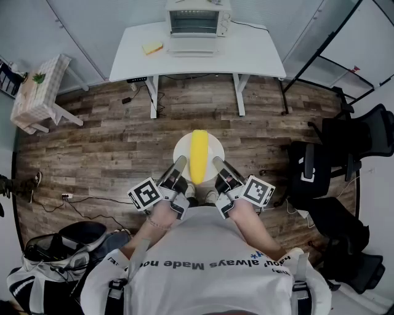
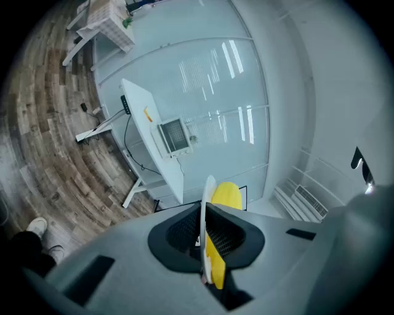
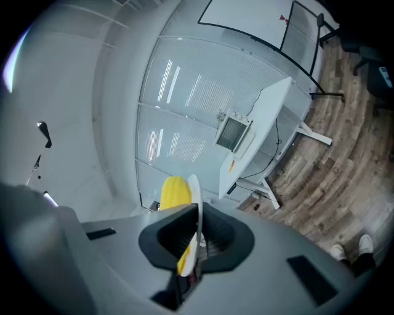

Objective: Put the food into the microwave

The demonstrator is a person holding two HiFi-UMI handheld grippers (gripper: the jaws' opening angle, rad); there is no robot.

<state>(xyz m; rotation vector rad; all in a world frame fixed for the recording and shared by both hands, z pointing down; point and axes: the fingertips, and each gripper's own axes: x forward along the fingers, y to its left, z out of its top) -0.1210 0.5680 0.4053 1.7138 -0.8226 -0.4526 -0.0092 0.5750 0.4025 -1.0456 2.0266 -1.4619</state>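
We carry a round white plate (image 1: 211,143) out in front of our body, the left gripper (image 1: 179,167) clamped on its left rim and the right gripper (image 1: 218,165) clamped on its right rim. Each gripper's own view shows the thin white edge pinched tight between its jaws. A yellow corn cob (image 1: 199,155) lies lengthwise along the plate's middle. Gripping opposite rims, we judge, keeps the plate flat so the cob does not roll off. The small white microwave (image 1: 192,17) stands at the back of the long white table (image 1: 258,55), well apart from us across the wooden plank floor (image 1: 92,135), so the food is not yet inside and the walk over comes first.
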